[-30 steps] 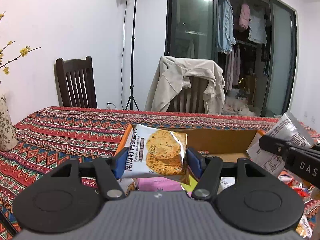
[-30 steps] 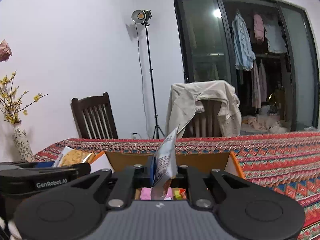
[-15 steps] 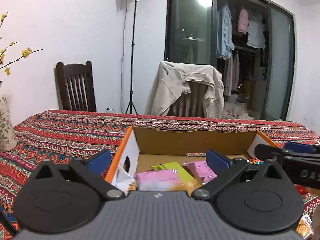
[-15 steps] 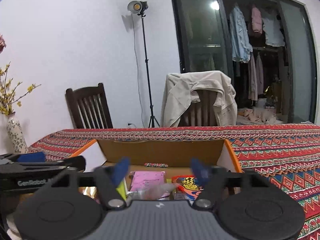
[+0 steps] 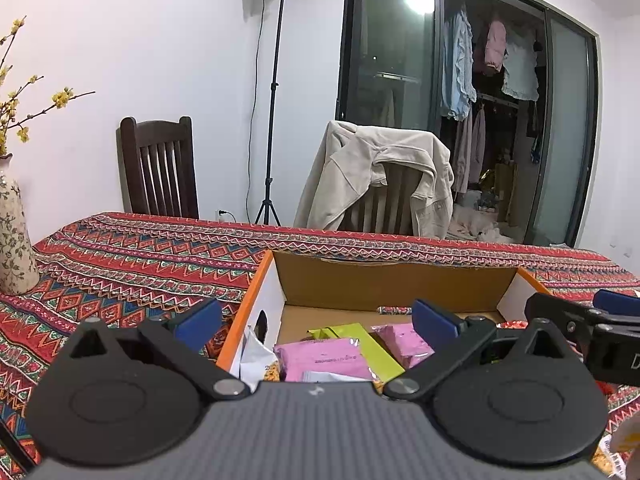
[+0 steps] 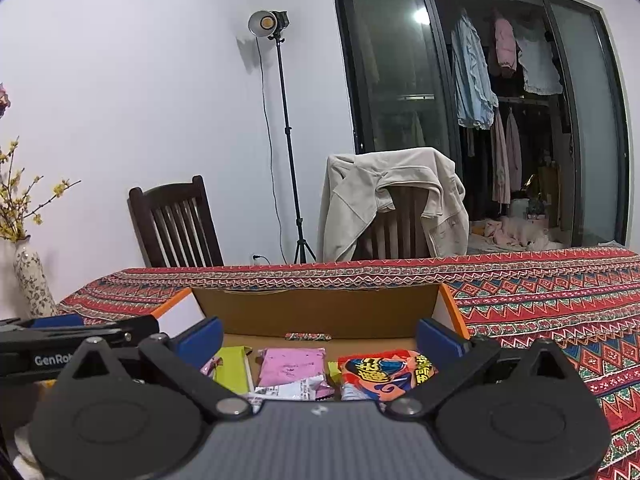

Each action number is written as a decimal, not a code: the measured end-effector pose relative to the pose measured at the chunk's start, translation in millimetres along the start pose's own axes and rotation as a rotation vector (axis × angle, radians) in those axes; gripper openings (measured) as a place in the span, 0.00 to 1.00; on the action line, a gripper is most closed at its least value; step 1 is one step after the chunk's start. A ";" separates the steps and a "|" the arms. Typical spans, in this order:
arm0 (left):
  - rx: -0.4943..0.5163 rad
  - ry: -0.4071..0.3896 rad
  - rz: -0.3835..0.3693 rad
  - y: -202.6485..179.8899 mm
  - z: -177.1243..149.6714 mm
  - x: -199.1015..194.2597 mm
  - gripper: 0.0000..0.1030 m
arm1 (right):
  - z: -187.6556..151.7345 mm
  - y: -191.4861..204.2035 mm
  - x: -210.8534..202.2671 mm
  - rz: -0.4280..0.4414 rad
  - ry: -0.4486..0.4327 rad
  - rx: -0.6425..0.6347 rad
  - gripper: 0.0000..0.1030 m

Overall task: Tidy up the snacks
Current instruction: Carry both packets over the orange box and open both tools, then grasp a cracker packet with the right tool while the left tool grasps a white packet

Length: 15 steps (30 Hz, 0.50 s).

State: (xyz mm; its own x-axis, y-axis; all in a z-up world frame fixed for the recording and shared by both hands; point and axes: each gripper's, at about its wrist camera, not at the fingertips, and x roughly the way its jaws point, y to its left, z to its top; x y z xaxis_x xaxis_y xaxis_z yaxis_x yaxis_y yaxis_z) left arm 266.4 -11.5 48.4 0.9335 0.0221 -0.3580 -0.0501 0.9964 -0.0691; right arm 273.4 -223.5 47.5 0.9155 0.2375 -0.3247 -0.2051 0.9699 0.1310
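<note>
An open cardboard box with orange rims sits on the patterned tablecloth; it also shows in the right wrist view. Inside lie pink packets, a green packet, a white packet by the left wall, and a red-orange snack bag. My left gripper is open and empty over the box's near left part. My right gripper is open and empty over the box's near edge. The right gripper shows at the right edge of the left wrist view.
A flowered vase with yellow blossoms stands at the table's left. Two chairs stand behind the table, one draped with a beige jacket. A light stand is behind them. More snack packets lie at the lower right.
Both grippers opened. The cookie packet left my left gripper and the white packet left my right gripper; both dropped into the box. Both grippers have stayed open since.
</note>
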 end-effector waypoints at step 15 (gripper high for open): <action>-0.031 0.042 0.010 8.4 16.2 -25.4 1.00 | 14.8 -9.4 -42.5 -0.022 0.031 -0.055 1.00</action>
State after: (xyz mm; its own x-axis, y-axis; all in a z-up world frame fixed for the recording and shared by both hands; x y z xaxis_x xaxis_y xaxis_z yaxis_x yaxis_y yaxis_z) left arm 248.0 -2.3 71.9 0.9171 0.0280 -0.3976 -0.0710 0.9931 -0.0937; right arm 241.5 -243.5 73.9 0.9089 0.2172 -0.3561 -0.2049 0.9761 0.0724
